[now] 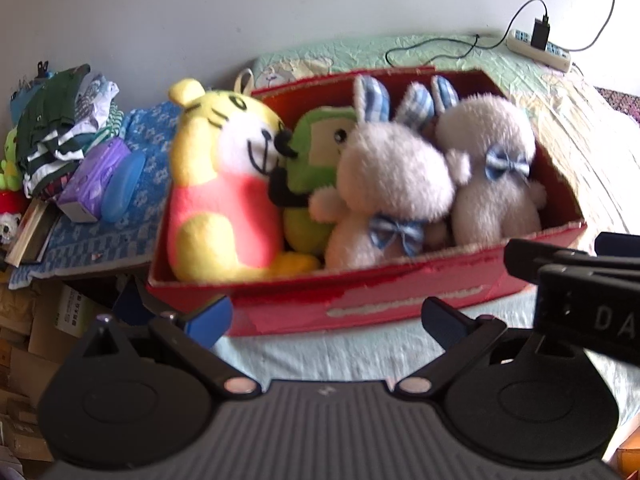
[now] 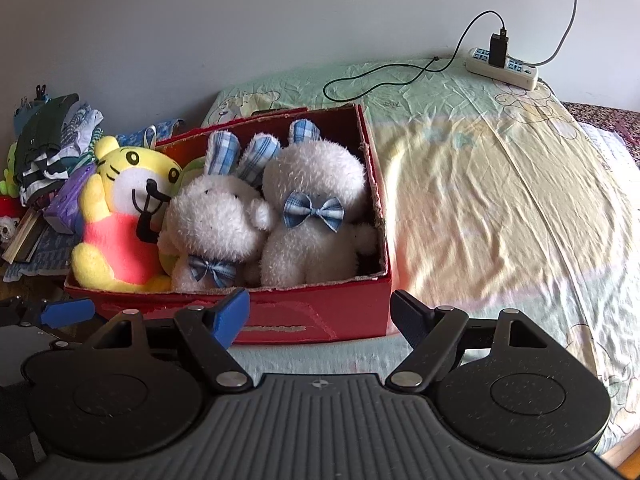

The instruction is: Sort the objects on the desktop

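A red cardboard box (image 1: 360, 300) (image 2: 320, 312) stands on the bed and holds several plush toys. A yellow tiger in a pink shirt (image 1: 224, 184) (image 2: 120, 216) fills its left end. Beside it sits a green plush (image 1: 316, 160), mostly hidden in the right wrist view. Two white rabbits with blue checked bows (image 1: 392, 200) (image 2: 316, 216) take up the right half. My left gripper (image 1: 324, 320) is open just in front of the box with nothing between its fingers. My right gripper (image 2: 320, 312) is open too, facing the box's front wall, empty.
A white power strip (image 2: 504, 66) with a black charger and cable lies at the head of the bed. Folded clothes (image 1: 60, 128), a purple box (image 1: 96, 180) and books pile up at the left. Cardboard boxes (image 1: 24, 340) sit below. The wrinkled sheet (image 2: 500, 200) spreads to the right.
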`<state>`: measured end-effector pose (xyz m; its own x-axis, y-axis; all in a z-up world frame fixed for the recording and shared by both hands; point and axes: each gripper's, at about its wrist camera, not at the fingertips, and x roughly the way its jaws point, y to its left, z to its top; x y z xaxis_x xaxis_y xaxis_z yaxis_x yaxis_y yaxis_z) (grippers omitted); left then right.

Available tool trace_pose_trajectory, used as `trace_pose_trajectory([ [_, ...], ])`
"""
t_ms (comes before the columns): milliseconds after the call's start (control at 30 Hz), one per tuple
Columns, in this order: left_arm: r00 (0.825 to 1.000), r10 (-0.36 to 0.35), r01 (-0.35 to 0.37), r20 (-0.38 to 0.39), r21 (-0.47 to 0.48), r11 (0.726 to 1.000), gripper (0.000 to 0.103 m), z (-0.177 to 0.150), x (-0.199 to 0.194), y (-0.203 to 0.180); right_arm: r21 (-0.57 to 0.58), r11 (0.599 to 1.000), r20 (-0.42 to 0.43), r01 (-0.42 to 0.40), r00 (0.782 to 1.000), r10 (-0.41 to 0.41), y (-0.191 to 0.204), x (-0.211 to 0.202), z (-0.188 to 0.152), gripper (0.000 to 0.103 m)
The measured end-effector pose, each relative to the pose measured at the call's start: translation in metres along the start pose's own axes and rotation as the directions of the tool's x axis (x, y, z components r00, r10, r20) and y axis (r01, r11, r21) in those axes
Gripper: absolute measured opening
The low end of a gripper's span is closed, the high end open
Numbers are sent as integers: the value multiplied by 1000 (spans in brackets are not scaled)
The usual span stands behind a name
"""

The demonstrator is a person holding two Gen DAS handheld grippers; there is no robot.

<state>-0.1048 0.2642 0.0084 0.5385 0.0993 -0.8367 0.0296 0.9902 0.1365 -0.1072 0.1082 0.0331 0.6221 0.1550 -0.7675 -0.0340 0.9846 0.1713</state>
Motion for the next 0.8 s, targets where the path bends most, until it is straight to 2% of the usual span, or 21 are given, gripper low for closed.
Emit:
trace_pose_trajectory([
  [200, 999, 18, -18, 27, 0, 1000, 101, 20, -7, 8, -4, 1000, 37, 24, 999, -24, 3, -5, 19, 80],
  [567, 999, 51, -51, -5, -22, 998, 101, 48, -2, 24, 0, 1000, 8, -6, 1000, 6, 13, 4, 44, 81],
  [700, 996, 85, -85, -5, -28, 996, 102, 61, -2, 32, 15, 1000, -25, -6, 1000, 7, 15, 15, 59, 75],
  [800, 996, 81, -82, -37, -50, 995, 101, 72, 4, 41, 14, 1000, -30, 13, 999, -13, 18, 19, 67, 74],
])
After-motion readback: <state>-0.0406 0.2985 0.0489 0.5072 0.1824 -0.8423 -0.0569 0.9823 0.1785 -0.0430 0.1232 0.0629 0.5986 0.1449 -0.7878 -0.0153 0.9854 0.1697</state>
